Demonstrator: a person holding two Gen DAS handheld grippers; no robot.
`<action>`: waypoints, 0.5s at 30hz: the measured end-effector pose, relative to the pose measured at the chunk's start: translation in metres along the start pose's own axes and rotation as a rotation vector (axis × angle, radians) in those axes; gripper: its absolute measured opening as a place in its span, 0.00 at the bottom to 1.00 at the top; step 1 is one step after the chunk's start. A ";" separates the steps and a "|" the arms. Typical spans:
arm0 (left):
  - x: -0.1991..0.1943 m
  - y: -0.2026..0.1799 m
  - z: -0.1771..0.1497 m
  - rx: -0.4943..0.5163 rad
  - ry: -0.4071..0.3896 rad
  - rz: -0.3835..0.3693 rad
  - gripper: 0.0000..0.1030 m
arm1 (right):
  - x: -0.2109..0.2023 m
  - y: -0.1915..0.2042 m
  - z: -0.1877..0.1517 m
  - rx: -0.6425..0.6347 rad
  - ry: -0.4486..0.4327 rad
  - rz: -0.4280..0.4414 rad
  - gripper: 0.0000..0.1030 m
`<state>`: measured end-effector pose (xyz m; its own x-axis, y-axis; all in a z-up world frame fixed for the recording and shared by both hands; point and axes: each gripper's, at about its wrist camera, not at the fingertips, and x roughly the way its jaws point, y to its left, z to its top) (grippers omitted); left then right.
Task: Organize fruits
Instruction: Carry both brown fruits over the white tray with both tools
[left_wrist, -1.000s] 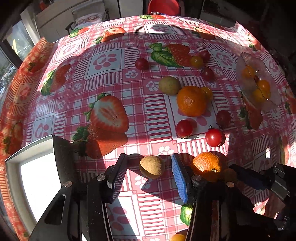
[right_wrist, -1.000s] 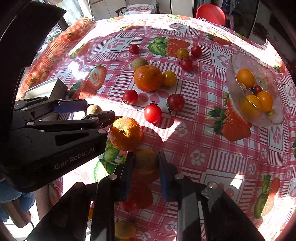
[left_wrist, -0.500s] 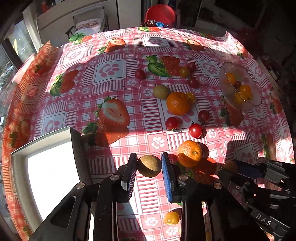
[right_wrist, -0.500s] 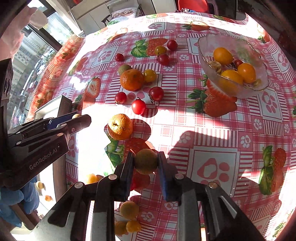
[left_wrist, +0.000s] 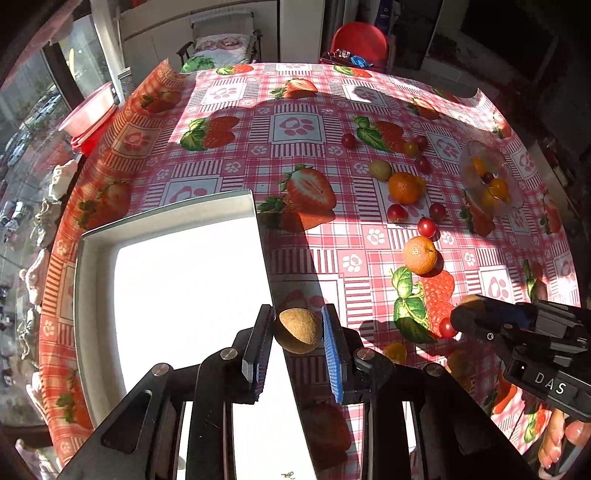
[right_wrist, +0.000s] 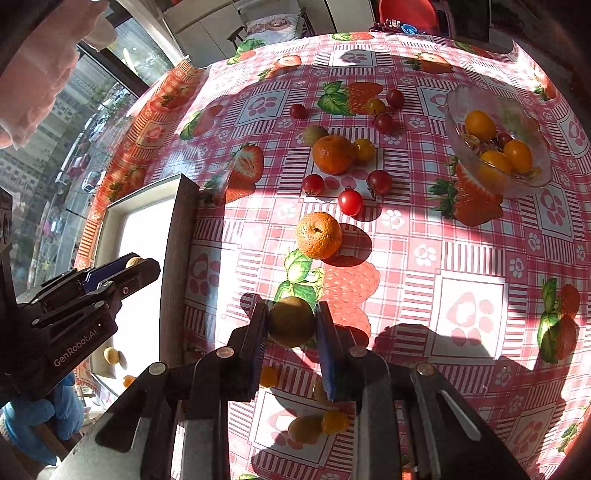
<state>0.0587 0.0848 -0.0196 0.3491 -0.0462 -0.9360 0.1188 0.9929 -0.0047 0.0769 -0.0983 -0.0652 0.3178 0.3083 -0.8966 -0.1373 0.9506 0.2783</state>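
A small brown round fruit (left_wrist: 298, 330) is being gripped between the pads of the left claw (left_wrist: 297, 345), at lower centre of the left wrist view, right at the edge of the white tray (left_wrist: 92, 266) (tray filling the lower left). The jaws have just been closing on it. A greenish-brown fruit (right_wrist: 291, 322) is being pinched narrow in the right claw (right_wrist: 291, 343), lower centre of the right wrist view, above the checked worktop (right_wrist: 461, 258). Two oranges (right_wrist: 319, 235) and several cherry tomatoes (right_wrist: 350, 202) are being left loose mid-frame; a glass bowl (right_wrist: 454, 122) with yellow fruit is sitting upper right. A blue glove (right_wrist: 33, 417) is being seen lower left.
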 end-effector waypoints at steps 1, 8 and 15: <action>-0.003 0.006 -0.004 -0.007 0.000 0.009 0.28 | 0.001 0.006 -0.001 -0.008 0.003 0.007 0.27; -0.008 0.054 -0.037 -0.073 0.037 0.076 0.28 | 0.015 0.059 -0.009 -0.071 0.041 0.065 0.27; 0.001 0.092 -0.066 -0.116 0.077 0.137 0.28 | 0.030 0.118 -0.017 -0.152 0.076 0.127 0.27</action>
<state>0.0090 0.1835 -0.0438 0.2817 0.0946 -0.9548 -0.0345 0.9955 0.0884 0.0546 0.0221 -0.0655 0.2177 0.4164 -0.8827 -0.3134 0.8864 0.3408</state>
